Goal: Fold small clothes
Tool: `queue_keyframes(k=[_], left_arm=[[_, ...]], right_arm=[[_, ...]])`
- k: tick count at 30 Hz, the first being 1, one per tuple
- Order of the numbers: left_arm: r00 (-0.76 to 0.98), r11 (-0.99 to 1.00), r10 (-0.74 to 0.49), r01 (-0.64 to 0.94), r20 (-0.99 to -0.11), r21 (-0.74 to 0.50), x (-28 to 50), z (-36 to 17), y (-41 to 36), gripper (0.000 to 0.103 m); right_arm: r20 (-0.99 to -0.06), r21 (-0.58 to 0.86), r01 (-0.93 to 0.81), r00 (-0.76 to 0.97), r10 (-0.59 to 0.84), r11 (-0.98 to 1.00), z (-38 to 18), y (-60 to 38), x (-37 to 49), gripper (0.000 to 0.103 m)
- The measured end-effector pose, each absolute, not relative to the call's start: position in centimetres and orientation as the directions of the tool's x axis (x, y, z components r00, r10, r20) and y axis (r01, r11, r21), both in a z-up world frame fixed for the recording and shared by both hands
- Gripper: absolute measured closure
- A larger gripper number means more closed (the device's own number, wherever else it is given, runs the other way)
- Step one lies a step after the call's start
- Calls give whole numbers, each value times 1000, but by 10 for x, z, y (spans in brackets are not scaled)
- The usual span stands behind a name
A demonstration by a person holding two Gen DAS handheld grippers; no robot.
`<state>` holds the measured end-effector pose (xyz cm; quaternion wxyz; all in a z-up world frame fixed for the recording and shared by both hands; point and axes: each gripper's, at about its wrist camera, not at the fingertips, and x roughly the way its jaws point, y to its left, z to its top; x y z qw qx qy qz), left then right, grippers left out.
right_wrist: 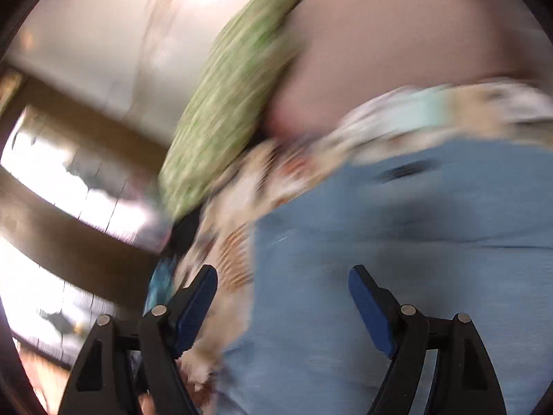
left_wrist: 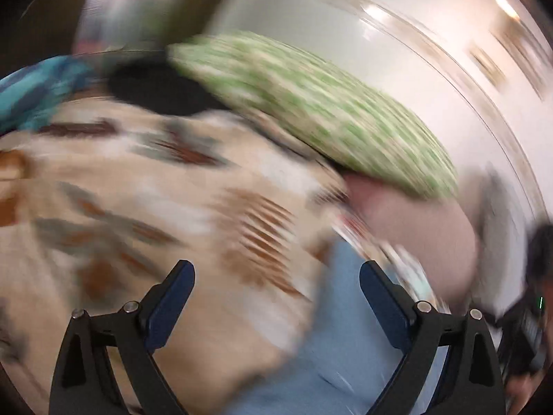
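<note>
Both views are smeared by motion blur. A light blue garment (left_wrist: 331,352) lies on a cream bedspread with brown and grey patterns (left_wrist: 138,190). My left gripper (left_wrist: 276,276) is open and empty, its fingers wide apart above the bedspread and the garment's edge. In the right wrist view the light blue garment (right_wrist: 397,242) fills the lower right. My right gripper (right_wrist: 283,283) is open and empty over the garment, its left finger above the bedspread (right_wrist: 235,228).
A green patterned pillow (left_wrist: 311,103) and a pink pillow (left_wrist: 414,228) lie at the bed's far side, also in the right wrist view (right_wrist: 228,103) (right_wrist: 397,52). A teal cloth (left_wrist: 38,90) sits at the left. A pale wall (left_wrist: 397,69) stands behind.
</note>
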<state>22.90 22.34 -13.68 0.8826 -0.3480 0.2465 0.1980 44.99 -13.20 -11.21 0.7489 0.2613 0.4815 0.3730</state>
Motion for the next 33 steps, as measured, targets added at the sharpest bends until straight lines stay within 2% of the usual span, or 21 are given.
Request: queue_keyframes(k=[3,5,6,7,8,9,11,14,16,20,24,28,29,30,32,33], left_arm=[[748,521,232,-636,-622,-570,214,-150,276,7],[730,435,211,-666,-650,-606,208,-163,301,7],[724,418,210,-674,-657,-609,209,-167,305,7],[722,401,210,-679,-660,-615,208,-170,309,7],[724,393,203,-677,-659,-623,209,-170,311,7],[730,387,192,-670,-656,-633,207,-170,311,7],[737,379,193,-665,-648,-643,203,-167,311,7],[744,380,177,-656,-644,-652,200,-166,312,7],[745,378,185,-656,-641,-653,198,-162,313,7],[748,369,198,-655,-633,-659,191,-158,313,7],[745,369,207,-660,-635,-654,187,-158,312,7],[741,370,219,-665,-635,-649,181,-157,318,7],[740,363,224,-667,-634,-650,179,-157,321,7],[741,349,223,-668,-634,-657,177,-157,324,7],[746,327,211,-663,-632,-673,175,-158,328,7],[747,324,209,-662,-631,-676,175,-158,329,7]], right_arm=[[-456,815,-322,157,876,482,-133,-44,465,22],[-398,885,-193,160,904,424,-171,-6,485,22],[-387,915,-61,135,912,398,-205,13,496,23],[-416,907,1,139,899,420,-219,25,499,24],[-438,889,-39,221,871,456,-209,30,496,25],[-412,897,-76,216,885,436,-199,36,496,23],[-318,943,-75,78,945,324,-185,51,495,23],[-338,921,-174,88,937,348,-153,38,466,23],[-332,919,-177,130,934,352,-148,15,438,23],[-324,931,-100,213,922,351,-168,-28,373,23],[-336,938,-8,211,918,345,-193,-17,345,23],[-421,903,59,317,850,425,-210,-4,359,23],[-426,902,80,330,842,425,-211,-4,361,27],[-431,896,55,342,835,440,-208,1,362,38],[-482,851,-35,341,807,523,-191,17,361,51],[-485,842,-68,339,806,536,-186,25,360,51]])
